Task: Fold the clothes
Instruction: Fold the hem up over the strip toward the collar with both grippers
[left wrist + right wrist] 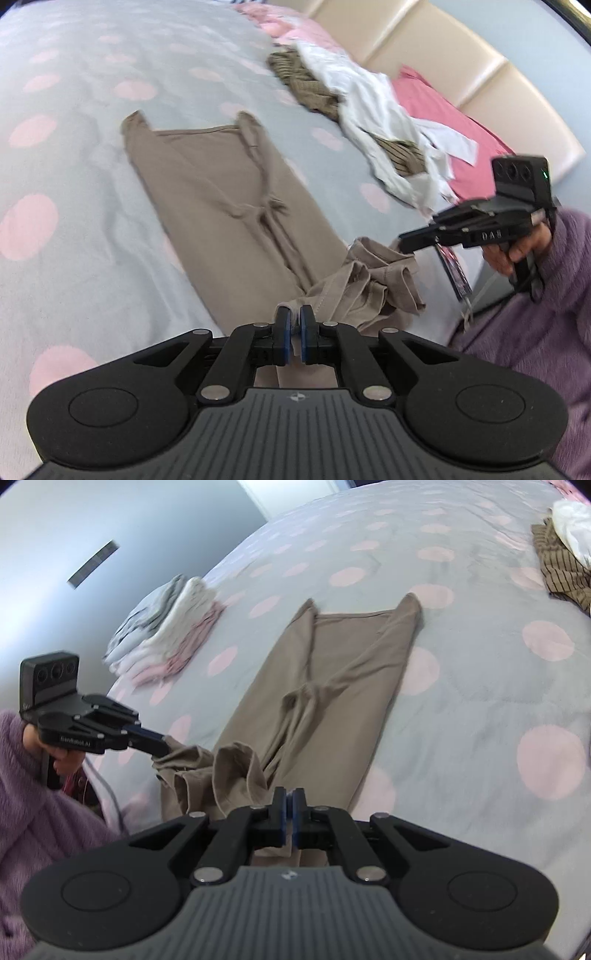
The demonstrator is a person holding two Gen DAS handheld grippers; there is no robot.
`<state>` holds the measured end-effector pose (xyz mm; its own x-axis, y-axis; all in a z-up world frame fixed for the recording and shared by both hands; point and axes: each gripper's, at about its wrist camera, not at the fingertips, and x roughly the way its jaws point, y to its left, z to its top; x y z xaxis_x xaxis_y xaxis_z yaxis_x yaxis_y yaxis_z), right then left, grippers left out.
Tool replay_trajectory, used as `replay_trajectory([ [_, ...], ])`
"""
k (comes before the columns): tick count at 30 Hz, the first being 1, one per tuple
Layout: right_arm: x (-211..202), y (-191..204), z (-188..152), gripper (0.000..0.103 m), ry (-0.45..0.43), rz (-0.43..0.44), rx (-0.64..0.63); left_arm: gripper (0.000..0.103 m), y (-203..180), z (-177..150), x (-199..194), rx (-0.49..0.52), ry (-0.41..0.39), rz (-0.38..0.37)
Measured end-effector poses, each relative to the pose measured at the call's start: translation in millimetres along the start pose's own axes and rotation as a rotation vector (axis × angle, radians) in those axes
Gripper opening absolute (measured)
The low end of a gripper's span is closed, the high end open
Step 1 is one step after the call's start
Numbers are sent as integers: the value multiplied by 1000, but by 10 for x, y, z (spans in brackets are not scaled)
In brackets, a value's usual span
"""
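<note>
Tan trousers (221,192) lie lengthwise on the grey bed cover with pink dots (74,110), waistband and drawstring near the middle, leg ends bunched at the near edge. My left gripper (294,319) is shut on one leg end of the trousers. My right gripper (400,242) is shut on the other leg end, to the right. In the right wrist view the trousers (332,686) stretch away, my right gripper (289,799) pinches the near hem and my left gripper (166,746) holds the hem at left.
A heap of unfolded clothes, white (369,96) and olive striped (310,85), lies by pink pillows (443,110) and the cream headboard (480,66). A stack of folded clothes (173,624) sits at the far left bed edge. My purple sleeves flank the near edge.
</note>
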<state>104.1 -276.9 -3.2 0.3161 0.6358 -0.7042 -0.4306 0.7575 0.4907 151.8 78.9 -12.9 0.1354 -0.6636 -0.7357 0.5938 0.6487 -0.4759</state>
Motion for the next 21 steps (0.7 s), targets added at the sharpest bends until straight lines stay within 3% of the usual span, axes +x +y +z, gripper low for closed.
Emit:
replay_trajectory([
  [11,416,-311,177,4,13,-54,71,3,373,211,393,-96,45,81],
  [13,436,-351,194,12,8,-79,96,3,400,237,393,-112,44,107],
  [17,343,-392,236,16,-27,-107,143,6,367,268,251,-143,-13,113],
  [20,165,-334,231,33,-98,-124,137,13,228,226,63,-113,-75,145],
  [21,100,-300,219,35,-124,-125,132,13,159,199,1,-95,-91,145],
])
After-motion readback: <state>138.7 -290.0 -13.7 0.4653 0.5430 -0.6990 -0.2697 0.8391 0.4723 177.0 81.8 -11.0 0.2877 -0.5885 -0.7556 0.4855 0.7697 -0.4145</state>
